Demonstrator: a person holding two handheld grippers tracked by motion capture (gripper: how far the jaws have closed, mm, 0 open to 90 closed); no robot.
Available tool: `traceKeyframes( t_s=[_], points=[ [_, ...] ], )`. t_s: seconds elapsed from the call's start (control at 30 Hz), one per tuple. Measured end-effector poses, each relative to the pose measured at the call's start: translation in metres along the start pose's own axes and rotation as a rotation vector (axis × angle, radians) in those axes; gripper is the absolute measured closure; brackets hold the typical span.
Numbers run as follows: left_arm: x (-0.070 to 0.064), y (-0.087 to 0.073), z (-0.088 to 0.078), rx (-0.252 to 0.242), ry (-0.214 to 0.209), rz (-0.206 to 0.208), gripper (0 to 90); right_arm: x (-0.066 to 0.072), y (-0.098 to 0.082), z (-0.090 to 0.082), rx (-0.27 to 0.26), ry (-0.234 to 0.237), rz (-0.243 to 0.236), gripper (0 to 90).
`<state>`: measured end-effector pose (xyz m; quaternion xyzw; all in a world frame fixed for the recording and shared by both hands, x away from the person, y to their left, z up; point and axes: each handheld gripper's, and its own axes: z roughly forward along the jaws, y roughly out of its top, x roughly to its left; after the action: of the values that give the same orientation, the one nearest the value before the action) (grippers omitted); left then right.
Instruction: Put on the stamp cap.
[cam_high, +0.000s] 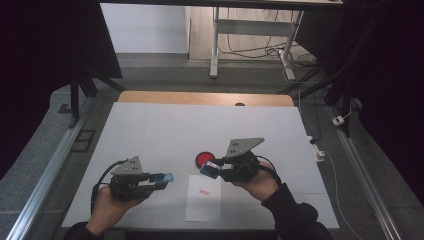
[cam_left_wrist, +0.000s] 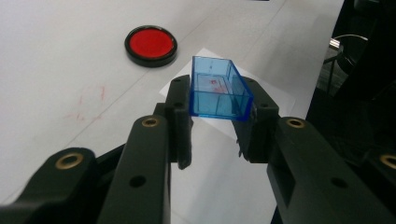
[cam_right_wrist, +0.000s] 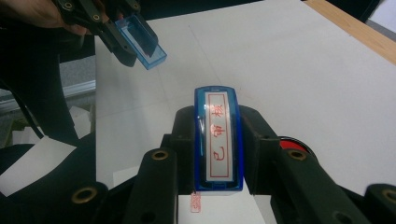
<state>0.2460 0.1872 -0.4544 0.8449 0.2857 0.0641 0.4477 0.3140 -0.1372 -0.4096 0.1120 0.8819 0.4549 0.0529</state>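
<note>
Stamp (cam_right_wrist: 218, 140) clamped in right gripper (cam_high: 216, 167), blue cap (cam_left_wrist: 217, 89) clamped in left gripper (cam_high: 162, 180) — both held above the table (cam_high: 150, 130).
Stamp's printing face shows red characters in the right gripper view; paper sheet (cam_high: 205, 200) with a red mark lies between the grippers, red ink pad (cam_high: 204, 159) just beyond it.

High view looks down over the table (cam_high: 150, 125); both gripper views sit close behind their jaws, sharing the white paper (cam_high: 204, 197).

Clear blue cap (cam_left_wrist: 217, 88), blue stamp (cam_right_wrist: 218, 140) with red characters, red ink pad (cam_left_wrist: 151, 45).
</note>
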Motion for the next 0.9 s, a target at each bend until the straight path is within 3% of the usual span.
traceKeyframes(
  t_s=[0.43, 0.9],
  points=[
    [-0.001, 0.023, 0.029, 0.026, -0.067, 0.064, 68.4, -0.002, 0.003, -0.003, -0.011, 0.008, -0.011, 70.2],
    [-0.001, 0.039, 0.06, 0.037, -0.167, 0.13, 68.5, -0.001, 0.004, -0.005, -0.027, 0.044, -0.042, 70.2]
  ],
)
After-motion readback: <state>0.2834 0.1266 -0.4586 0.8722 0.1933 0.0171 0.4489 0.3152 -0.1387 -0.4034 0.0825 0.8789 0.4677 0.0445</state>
